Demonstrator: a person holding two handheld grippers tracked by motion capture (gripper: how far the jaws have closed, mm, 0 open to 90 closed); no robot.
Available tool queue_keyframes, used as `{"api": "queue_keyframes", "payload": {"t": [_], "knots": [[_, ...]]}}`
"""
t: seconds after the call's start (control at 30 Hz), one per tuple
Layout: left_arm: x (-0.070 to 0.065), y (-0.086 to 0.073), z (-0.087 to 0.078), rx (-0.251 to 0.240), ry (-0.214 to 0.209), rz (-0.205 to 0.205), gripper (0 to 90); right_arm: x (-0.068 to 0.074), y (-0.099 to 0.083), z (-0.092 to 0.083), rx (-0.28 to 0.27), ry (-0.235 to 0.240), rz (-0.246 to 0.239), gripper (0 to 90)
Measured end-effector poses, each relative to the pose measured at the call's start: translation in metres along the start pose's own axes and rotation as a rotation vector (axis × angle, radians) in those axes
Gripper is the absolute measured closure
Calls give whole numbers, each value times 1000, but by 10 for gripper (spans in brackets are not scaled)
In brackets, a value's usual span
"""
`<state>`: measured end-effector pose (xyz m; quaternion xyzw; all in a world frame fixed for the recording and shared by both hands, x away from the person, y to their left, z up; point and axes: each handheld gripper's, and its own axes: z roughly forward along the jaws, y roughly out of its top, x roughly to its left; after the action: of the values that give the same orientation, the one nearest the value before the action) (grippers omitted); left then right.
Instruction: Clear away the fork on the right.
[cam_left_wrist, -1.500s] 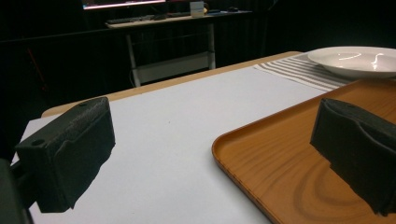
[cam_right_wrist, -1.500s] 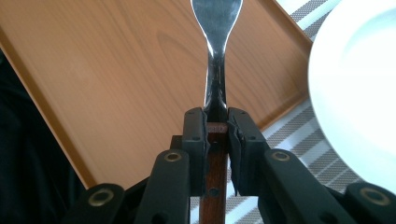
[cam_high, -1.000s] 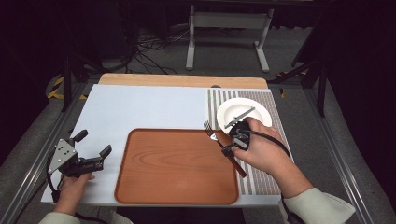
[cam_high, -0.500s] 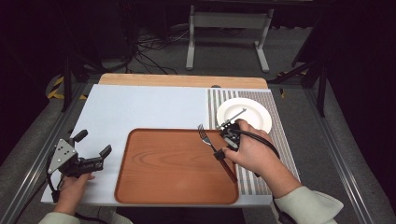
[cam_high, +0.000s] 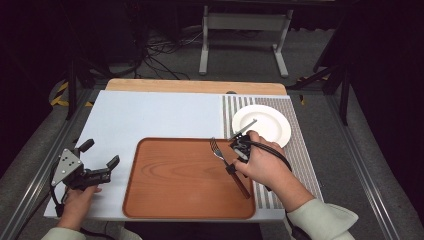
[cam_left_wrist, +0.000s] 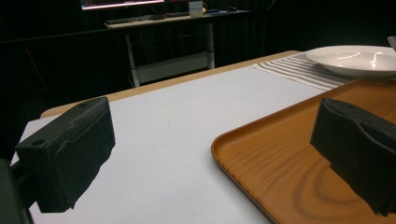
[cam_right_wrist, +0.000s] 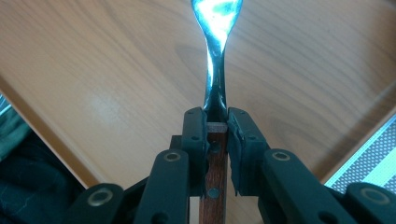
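Right tool (cam_high: 231, 167) is clamped tight on a fork (cam_high: 220, 152), both jaws pressed against the wooden handle just where it meets the metal neck. In the right gripper view the tool (cam_right_wrist: 216, 122) pinches that brown handle dead centre, and the fork's (cam_right_wrist: 215, 51) shiny neck runs straight up toward twelve o'clock over the wood grain of the tray (cam_right_wrist: 116, 70). From above, the tines point toward eleven o'clock and the handle trails back toward five, under the right hand (cam_high: 262, 165). The fork sits over the right part of the brown tray (cam_high: 175, 200), near its three o'clock edge; whether it touches the tray surface, I cannot tell.

Just beyond the hand, toward one o'clock, a white plate (cam_high: 270, 120) rests on a striped mat (cam_high: 300, 155), and a grey strip lies across the plate's near rim.

Over at the left, the left tool (cam_high: 102, 167) is released, jaws spread wide apart with nothing between them, held by the left hand (cam_high: 77, 205) at the tray's nine o'clock side, above the pale blue counter (cam_high: 150, 115). In the left gripper view the tool (cam_left_wrist: 224, 154) frames the tray's (cam_left_wrist: 280, 158) rounded corner, with the plate (cam_left_wrist: 355, 58) far off at two o'clock.
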<state>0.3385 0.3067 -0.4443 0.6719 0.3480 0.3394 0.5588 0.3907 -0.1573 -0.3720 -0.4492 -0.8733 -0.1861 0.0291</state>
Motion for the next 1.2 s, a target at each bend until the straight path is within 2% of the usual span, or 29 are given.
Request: {"api": "queue_keyframes", "payload": {"t": [0.23,0.5,0.9,1.2], "knots": [[0,0,0,3,-1,2,3,-2,0,9,31,2,27,782],[0,0,1,3,-1,1,3,-4,1,17,60,-5,81,782],[0,-1,1,3,0,-1,3,-5,1,29,99,1,121,780],[0,-1,1,2,1,-2,3,-6,2,35,121,0,131,780]]}}
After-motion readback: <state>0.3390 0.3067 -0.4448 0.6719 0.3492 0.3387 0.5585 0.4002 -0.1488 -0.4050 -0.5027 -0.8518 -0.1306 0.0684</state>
